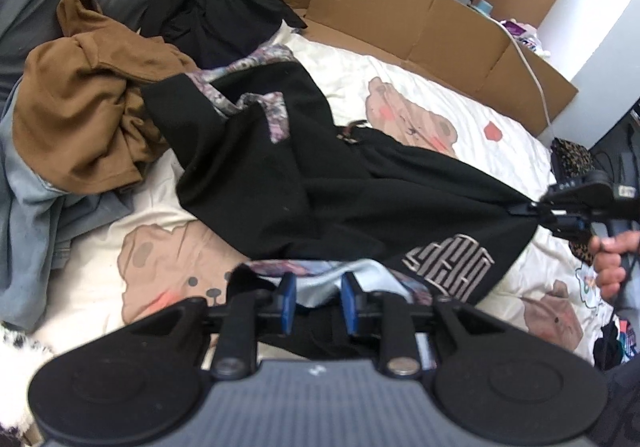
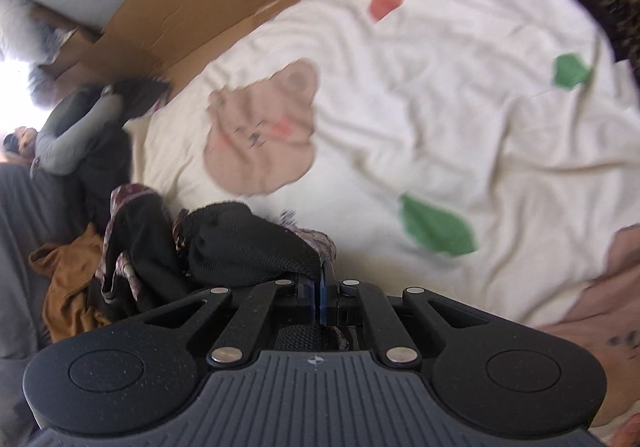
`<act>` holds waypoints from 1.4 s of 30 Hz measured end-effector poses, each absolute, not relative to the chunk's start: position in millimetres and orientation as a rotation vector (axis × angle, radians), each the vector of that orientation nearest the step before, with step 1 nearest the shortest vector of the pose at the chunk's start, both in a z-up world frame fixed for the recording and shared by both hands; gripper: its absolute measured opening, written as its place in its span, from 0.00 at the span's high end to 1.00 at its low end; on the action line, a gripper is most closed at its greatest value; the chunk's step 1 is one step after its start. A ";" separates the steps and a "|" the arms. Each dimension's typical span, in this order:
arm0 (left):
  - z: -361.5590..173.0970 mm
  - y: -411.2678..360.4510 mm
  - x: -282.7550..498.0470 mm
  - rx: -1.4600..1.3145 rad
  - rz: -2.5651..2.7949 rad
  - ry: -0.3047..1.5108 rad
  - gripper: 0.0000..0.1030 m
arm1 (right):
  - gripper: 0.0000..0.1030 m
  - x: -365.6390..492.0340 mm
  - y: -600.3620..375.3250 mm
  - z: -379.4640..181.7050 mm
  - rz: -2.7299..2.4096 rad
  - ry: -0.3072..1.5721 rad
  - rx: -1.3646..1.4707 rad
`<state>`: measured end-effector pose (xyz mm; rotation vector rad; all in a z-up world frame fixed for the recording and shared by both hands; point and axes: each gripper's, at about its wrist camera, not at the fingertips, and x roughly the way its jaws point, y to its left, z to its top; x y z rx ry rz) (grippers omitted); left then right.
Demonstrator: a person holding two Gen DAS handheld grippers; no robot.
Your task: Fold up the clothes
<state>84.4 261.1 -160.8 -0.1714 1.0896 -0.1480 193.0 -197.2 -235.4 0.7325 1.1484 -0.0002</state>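
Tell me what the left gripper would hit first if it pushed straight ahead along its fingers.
Most likely the black garment: its patterned hem and pale lining sit right in front of the open left gripper, apparently just past the fingertips. Depth is hard to judge here, so the gap is uncertain.

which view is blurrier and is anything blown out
Right wrist view: motion-smeared across the bear-print sheet and cardboard, blown-out white at the left edge, though the right gripper and its pinched black garment stay sharp. Left wrist view: mostly crisp, with fisheye bending at the edges.
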 end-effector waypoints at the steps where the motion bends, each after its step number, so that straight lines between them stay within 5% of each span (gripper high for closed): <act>1: -160.5 259.6 84.8 -0.169 -0.147 1.089 0.75 | 1.00 192.0 -204.3 -232.4 -0.012 1.143 0.727; 11: -159.9 245.5 95.5 -0.174 -0.145 1.071 0.73 | 1.00 195.5 -277.9 -196.0 -0.138 1.100 0.640; 15: -163.1 239.5 106.9 -0.158 -0.143 1.062 0.60 | 1.00 197.6 -300.8 -184.3 -0.173 1.087 0.609; 24: -183.4 231.9 155.8 -0.190 -0.101 1.055 0.49 | 0.98 203.5 -341.1 -172.7 -0.250 1.032 0.597; 27: -196.6 229.2 177.5 -0.233 -0.067 1.058 0.38 | 0.85 198.9 -345.1 -177.9 -0.248 1.028 0.613; 30: -212.0 223.1 195.7 -0.272 -0.035 1.053 0.36 | 0.54 190.8 -347.8 -182.3 -0.257 1.026 0.598; 42: -270.2 208.4 255.6 -0.304 0.046 1.124 0.26 | 0.47 119.2 -352.7 -237.7 -0.364 1.118 0.802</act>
